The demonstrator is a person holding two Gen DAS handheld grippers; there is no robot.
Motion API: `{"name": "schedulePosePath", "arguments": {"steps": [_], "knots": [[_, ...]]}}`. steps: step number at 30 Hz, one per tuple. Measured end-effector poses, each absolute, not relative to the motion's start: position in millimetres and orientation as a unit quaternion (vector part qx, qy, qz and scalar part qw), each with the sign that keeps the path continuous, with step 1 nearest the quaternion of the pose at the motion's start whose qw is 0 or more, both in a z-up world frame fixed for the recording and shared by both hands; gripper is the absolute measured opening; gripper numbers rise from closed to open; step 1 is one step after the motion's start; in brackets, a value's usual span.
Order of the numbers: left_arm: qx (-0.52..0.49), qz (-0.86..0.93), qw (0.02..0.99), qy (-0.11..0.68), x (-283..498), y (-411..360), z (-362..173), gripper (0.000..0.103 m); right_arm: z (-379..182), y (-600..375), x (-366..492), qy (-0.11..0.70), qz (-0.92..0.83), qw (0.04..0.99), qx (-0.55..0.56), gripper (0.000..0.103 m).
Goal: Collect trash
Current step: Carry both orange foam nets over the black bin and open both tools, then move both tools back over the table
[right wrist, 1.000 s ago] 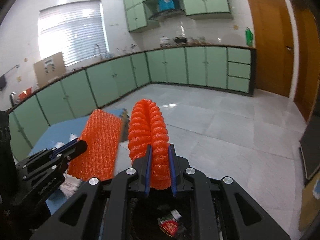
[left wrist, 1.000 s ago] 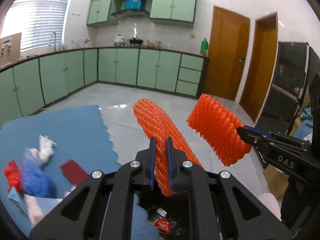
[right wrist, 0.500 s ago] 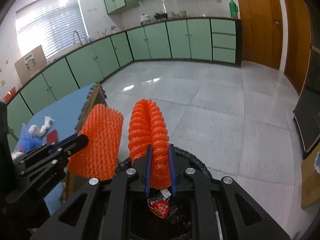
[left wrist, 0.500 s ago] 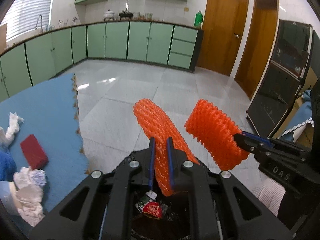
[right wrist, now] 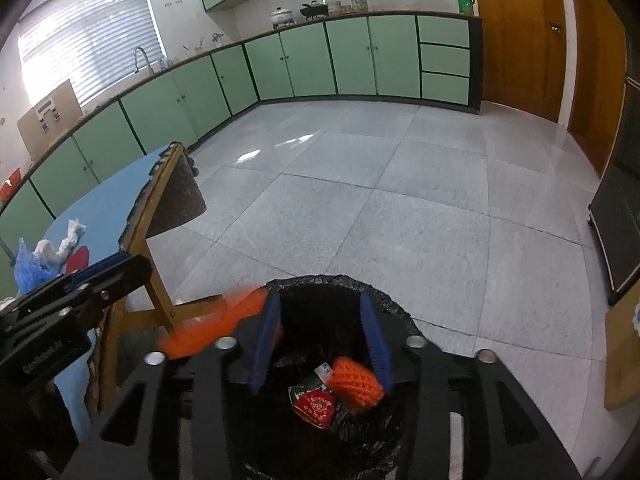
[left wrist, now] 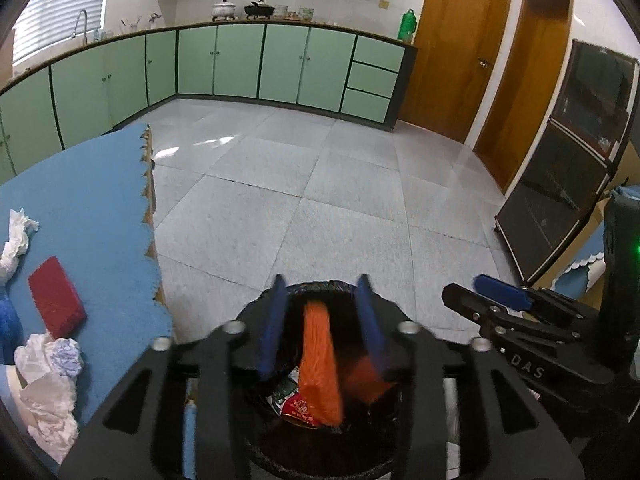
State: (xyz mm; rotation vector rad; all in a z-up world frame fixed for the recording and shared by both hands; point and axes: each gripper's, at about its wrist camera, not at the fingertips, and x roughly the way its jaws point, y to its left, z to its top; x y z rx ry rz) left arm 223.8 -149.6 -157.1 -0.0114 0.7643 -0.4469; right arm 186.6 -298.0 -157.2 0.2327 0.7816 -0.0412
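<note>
Left claw (left wrist: pixel 322 330) and right claw (right wrist: pixel 320 338): jaws spread, empty. Orange foam nets (left wrist: pixel 320 364) dropping into black-lined bin (right wrist: pixel 384 300). Release step. Next: return to tabletop (left wrist: pixel 80 200) for tissues (left wrist: pixel 48 392) and red sponge (left wrist: pixel 56 304).

Two hand-held grippers appear: the left hand-held gripper (left wrist: pixel 320 328) and the right hand-held gripper (right wrist: pixel 320 336), each with jaws spread. Two orange foam nets (left wrist: pixel 320 364) (right wrist: pixel 358 382) are blurred above one black-lined bin (right wrist: pixel 384 308). At the left of the frame, the blue counter (left wrist: pixel 92 208) carries one red block (left wrist: pixel 56 298) and two white tissue wads (left wrist: pixel 16 236) (left wrist: pixel 48 392).
</note>
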Motion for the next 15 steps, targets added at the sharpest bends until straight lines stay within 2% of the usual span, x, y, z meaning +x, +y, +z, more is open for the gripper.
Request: {"name": "schedulePosePath", "arguments": {"steps": [1,2,4,5,9,15], "knots": [[-0.008,-0.214,0.905,0.367,224,-147,-154,0.046,-153,-297,185,0.374,-0.027,0.92,0.109,0.075],[-0.01,-0.211,0.908,0.363,223,-142,-150,0.048,-149,-296,185,0.369,-0.032,0.923,0.105,0.079],[-0.012,-0.205,0.913,0.353,219,-136,-141,0.063,-142,-294,184,0.362,-0.036,0.926,0.099,0.095],[-0.012,-0.199,0.917,0.345,217,-132,-135,0.066,-137,-291,183,0.356,-0.038,0.929,0.095,0.097],[-0.015,-0.172,0.933,0.314,207,-105,-107,0.076,-116,-280,180,0.337,-0.045,0.937,0.084,0.097],[-0.023,-0.114,0.953,0.279,187,-53,-70,0.085,-88,-250,175,0.302,-0.013,0.95,0.075,0.097]]}}
